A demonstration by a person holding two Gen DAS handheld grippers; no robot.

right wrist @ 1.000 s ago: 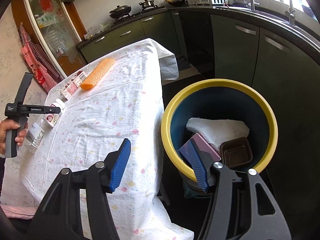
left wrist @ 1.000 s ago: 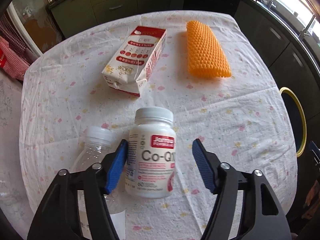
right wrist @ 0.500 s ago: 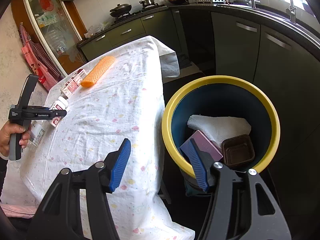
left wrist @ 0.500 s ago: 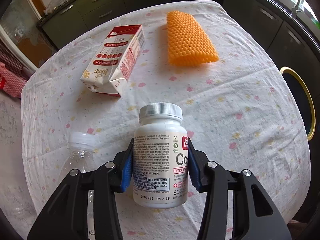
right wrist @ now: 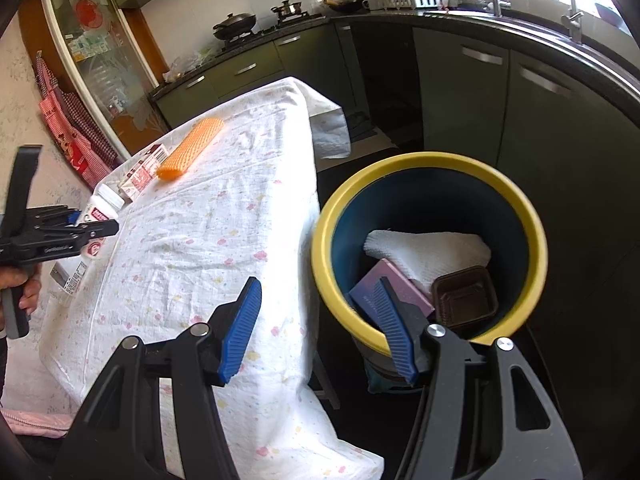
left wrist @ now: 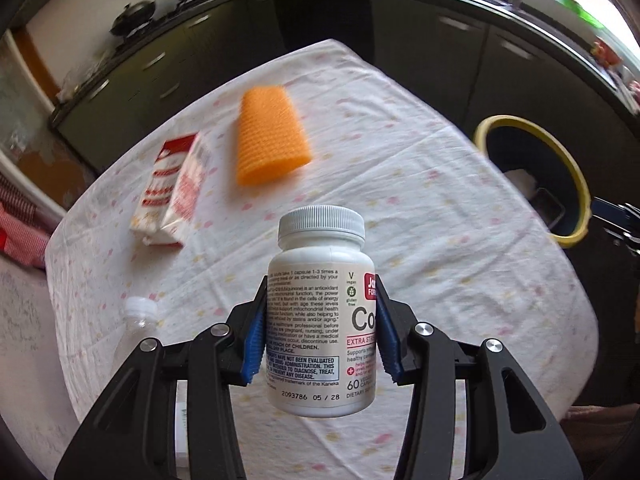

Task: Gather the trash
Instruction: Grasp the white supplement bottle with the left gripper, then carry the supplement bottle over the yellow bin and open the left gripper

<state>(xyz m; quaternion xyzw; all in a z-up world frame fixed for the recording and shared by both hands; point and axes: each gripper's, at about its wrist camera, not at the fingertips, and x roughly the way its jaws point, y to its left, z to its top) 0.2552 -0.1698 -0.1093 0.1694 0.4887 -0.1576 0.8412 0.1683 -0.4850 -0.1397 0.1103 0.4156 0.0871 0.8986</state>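
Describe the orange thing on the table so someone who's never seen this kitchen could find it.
Start at the table under the flowery white cloth. At its far end, beside a red-and-white carton, lies the orange mesh sleeve. It is the only orange, honeycomb-textured item there.

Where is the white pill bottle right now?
The white pill bottle is clamped in the left gripper, lifted above the table, seen at the left edge of the right wrist view.
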